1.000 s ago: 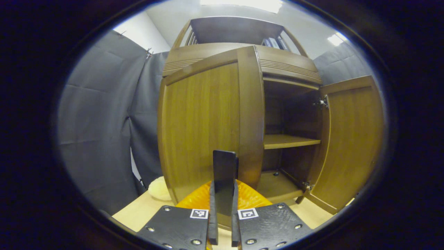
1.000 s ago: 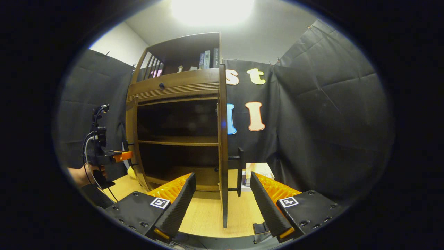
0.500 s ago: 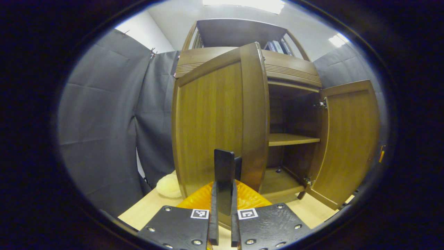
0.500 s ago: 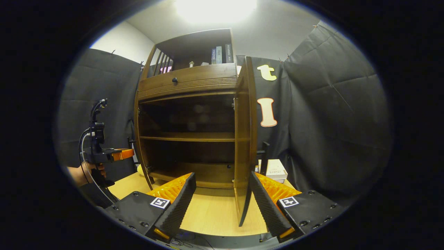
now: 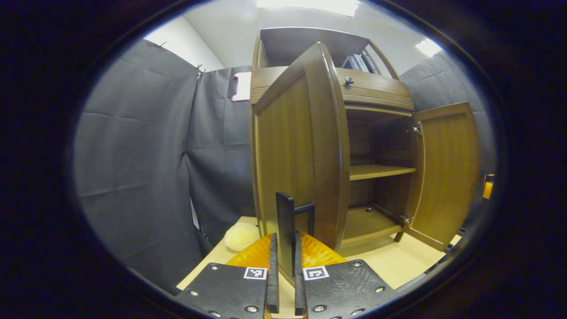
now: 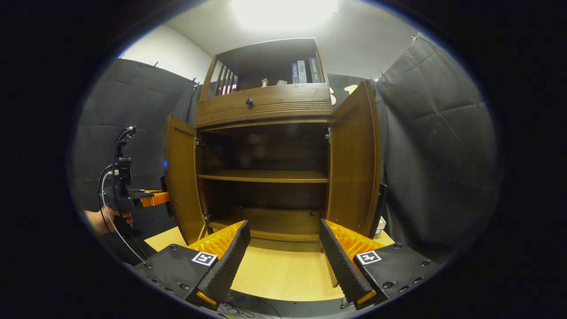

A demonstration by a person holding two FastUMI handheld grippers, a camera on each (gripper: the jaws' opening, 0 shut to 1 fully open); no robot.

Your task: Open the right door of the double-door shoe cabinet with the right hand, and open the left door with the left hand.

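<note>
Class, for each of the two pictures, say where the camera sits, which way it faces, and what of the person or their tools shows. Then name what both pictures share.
Left gripper view: rides the left claw, facing the left door at close range; its fingers clamp the handle.
Right gripper view: rides the right claw, farther back, facing the cabinet head-on; its fingers stand apart, and the left claw and a hand show at left.
Shared: both doors, including the right door, and the shelf.

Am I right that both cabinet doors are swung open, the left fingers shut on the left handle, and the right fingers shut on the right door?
Not quite: the right gripper is open and off the right door, as the right gripper view shows. The rest holds.
</note>
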